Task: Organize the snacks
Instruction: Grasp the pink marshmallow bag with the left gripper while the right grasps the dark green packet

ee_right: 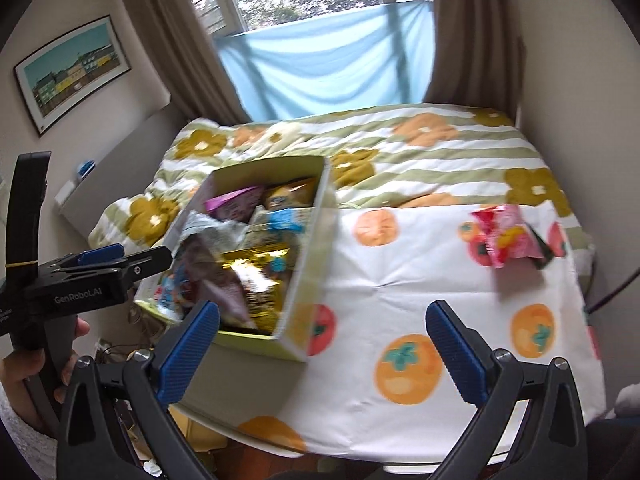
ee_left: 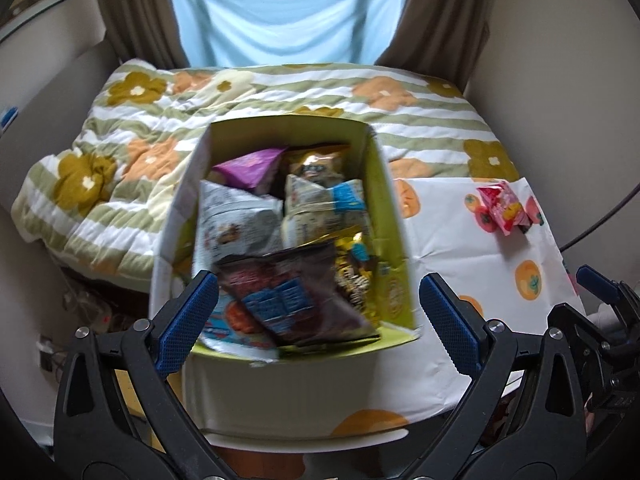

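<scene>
Fruit-print tablecloth (ee_right: pixel 400 280) is carrying a snack-filled box (ee_left: pixel 384 200) sitting dead ahead of the left gripper (ee_left: pixel 320 312), jaws apart; pink snack packet (ee_right: pixel 508 236) is lying at one o'clock from the right gripper (ee_right: pixel 324 340), jaws apart, empty.

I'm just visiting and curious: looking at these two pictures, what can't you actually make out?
- Print on the snack packets in the box: motion blur smears it in both wrist views.
- Lower packets: buried under the dark packet and others.
- Pink packet on the tablecloth: label blurred, too small to read.
- The box's near left wall: hidden behind the left gripper in its own view.
- The right gripper, open, holds nothing.
</scene>
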The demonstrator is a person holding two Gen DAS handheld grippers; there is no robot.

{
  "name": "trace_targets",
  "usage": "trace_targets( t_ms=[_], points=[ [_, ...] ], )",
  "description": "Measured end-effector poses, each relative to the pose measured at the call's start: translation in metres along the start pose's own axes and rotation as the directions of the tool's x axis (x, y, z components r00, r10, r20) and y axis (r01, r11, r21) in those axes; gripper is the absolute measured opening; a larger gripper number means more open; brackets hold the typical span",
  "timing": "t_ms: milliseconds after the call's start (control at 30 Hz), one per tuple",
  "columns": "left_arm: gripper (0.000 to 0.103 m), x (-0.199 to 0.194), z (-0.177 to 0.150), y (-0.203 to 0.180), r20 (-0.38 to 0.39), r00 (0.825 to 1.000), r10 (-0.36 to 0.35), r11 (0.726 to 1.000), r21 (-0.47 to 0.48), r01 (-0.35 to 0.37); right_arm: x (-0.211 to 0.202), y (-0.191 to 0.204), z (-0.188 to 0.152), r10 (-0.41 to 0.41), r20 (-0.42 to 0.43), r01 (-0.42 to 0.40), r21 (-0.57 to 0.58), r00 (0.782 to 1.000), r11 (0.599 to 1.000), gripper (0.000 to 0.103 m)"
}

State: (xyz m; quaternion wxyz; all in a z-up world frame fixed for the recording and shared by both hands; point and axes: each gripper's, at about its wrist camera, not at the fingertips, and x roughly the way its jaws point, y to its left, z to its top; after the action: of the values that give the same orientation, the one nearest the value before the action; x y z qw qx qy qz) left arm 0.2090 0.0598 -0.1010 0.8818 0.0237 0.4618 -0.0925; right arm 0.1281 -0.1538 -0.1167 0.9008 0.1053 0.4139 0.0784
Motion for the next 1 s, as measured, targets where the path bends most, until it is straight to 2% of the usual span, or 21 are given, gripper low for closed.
trace_targets(
  t_ms=[200,367,533,667,1000],
  points=[
    [0.100,0.024,0.028,-0.059,-0.009,0.999,-0.034,0.999,0.000,0.034,-0.004,-0.059,0.009,-0.039,-0.002,0.039,0.016,0.999,0.999,0.103],
    [0.100,0.055,0.051,-0.117,-0.032,0.999,-0.031,0.999,0.017,0.031,-0.001,-0.119,0.024,-0.070,-0.015,0.070,0.010,0.997,0.997,0.103],
    [0.100,0.090,0.068,-0.169,-0.065,0.997,-0.045,0.999,0.014,0.046,0.008,-0.171,0.038,-0.097,-0.034,0.096,-0.031,0.995,0.995,0.103],
    [0.100,0.117,0.075,-0.210,-0.107,0.992,-0.060,0.998,0.026,0.063,0.015,-0.204,0.042,-0.148,-0.056,0.143,-0.081,0.987,0.986,0.103],
    [0.100,0.189,0.091,-0.291,-0.217,0.971,-0.105,0.982,0.132,0.136,0.047,-0.255,0.039,-0.164,-0.098,0.153,-0.108,0.982,0.982,0.103]
  ],
)
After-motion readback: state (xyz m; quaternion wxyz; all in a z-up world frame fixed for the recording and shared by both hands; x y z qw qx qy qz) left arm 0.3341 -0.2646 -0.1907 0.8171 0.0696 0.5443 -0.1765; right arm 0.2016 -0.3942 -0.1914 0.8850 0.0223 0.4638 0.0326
